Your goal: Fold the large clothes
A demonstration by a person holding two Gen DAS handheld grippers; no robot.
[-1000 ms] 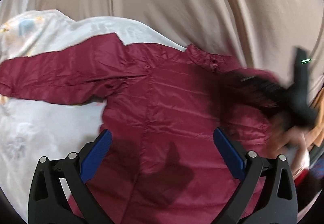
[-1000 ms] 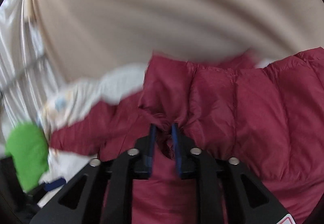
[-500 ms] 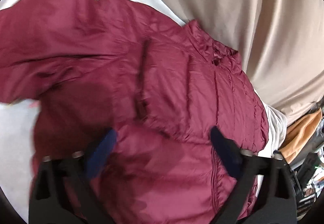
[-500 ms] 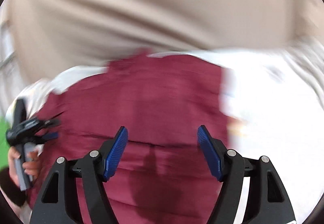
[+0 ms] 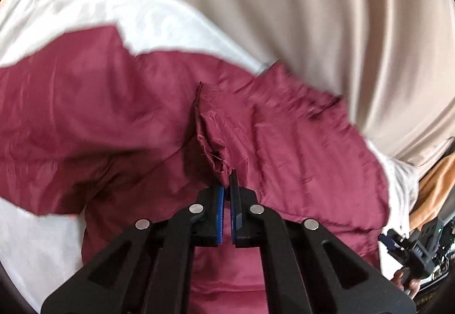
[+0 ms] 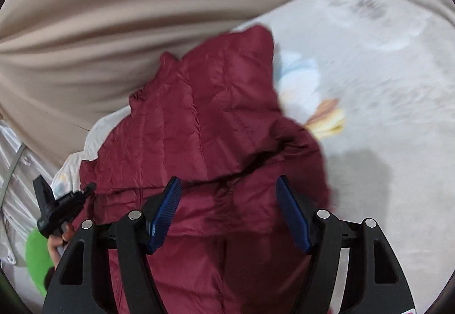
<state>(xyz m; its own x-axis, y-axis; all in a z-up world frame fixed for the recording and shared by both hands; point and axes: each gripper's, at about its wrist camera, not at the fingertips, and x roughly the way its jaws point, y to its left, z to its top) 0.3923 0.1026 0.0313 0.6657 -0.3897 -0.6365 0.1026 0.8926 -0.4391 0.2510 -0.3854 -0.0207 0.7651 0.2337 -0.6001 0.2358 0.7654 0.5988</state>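
Note:
A maroon quilted jacket (image 5: 113,115) lies spread on a white sheet (image 5: 159,18). My left gripper (image 5: 227,189) is shut on a raised fold of the jacket's fabric, which stands up from the pads in a crumpled ridge. In the right wrist view the jacket (image 6: 204,120) lies partly folded over itself. My right gripper (image 6: 227,180) hovers over its near part; the jaws are closing, wide apart, with jacket fabric below them and the blue pads (image 6: 167,206) not pressing on it. The left gripper (image 6: 59,209) shows at the jacket's left edge, held by a hand.
A beige curtain (image 5: 284,1) hangs behind the bed. The sheet (image 6: 369,86) has a faint printed pattern and extends to the right of the jacket. Something green (image 6: 35,257) sits at the lower left, and orange cloth (image 5: 438,180) at the far right.
My left gripper went from wide open to shut on a fold of the jacket. My right gripper let go of the bunched fabric, opened, and swung over another part of the jacket.

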